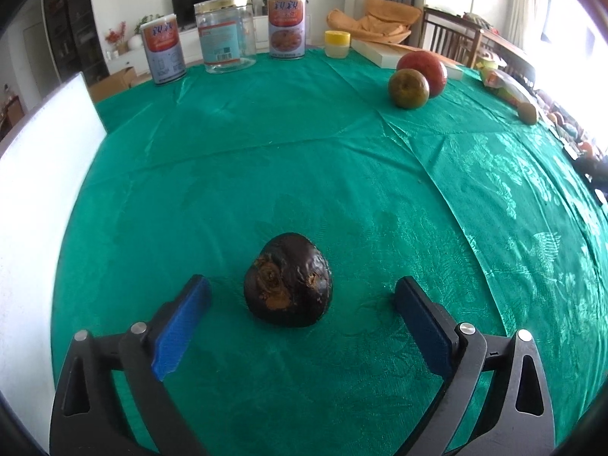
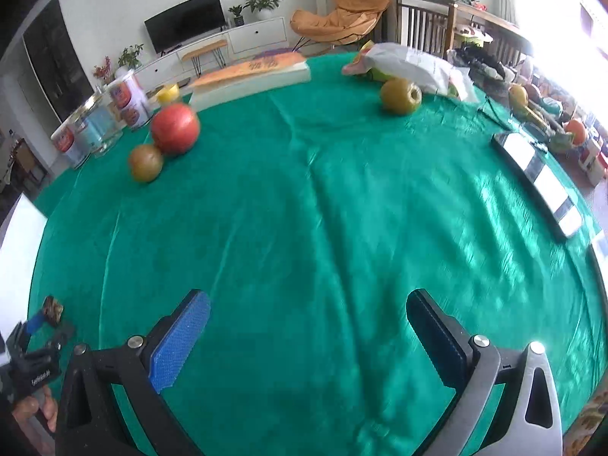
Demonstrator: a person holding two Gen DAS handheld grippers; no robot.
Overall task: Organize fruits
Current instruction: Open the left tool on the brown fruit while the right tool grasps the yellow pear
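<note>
A dark, wrinkled brown fruit (image 1: 288,281) lies on the green tablecloth (image 1: 266,152). It sits between the blue pads of my left gripper (image 1: 302,288), which is open and touches neither side of it. Farther off to the right, a red fruit (image 1: 421,70) and a green-brown round fruit (image 1: 408,87) rest side by side, with a kiwi (image 1: 528,112) near the edge. My right gripper (image 2: 308,300) hangs open over bare cloth, holding nothing. The right wrist view shows the red fruit (image 2: 175,128), the green-brown fruit (image 2: 146,162), a yellow-green fruit (image 2: 401,95), and the dark fruit (image 2: 53,309) far left.
Two printed cans (image 1: 163,53) and a clear jar (image 1: 224,38) stand at the back. A yellow-lidded pot (image 1: 337,43) and a flat white box (image 1: 383,53) are beside them. A white board (image 1: 34,197) borders the left. A plastic bag (image 2: 414,64) and flat dark devices (image 2: 539,178) lie on the right.
</note>
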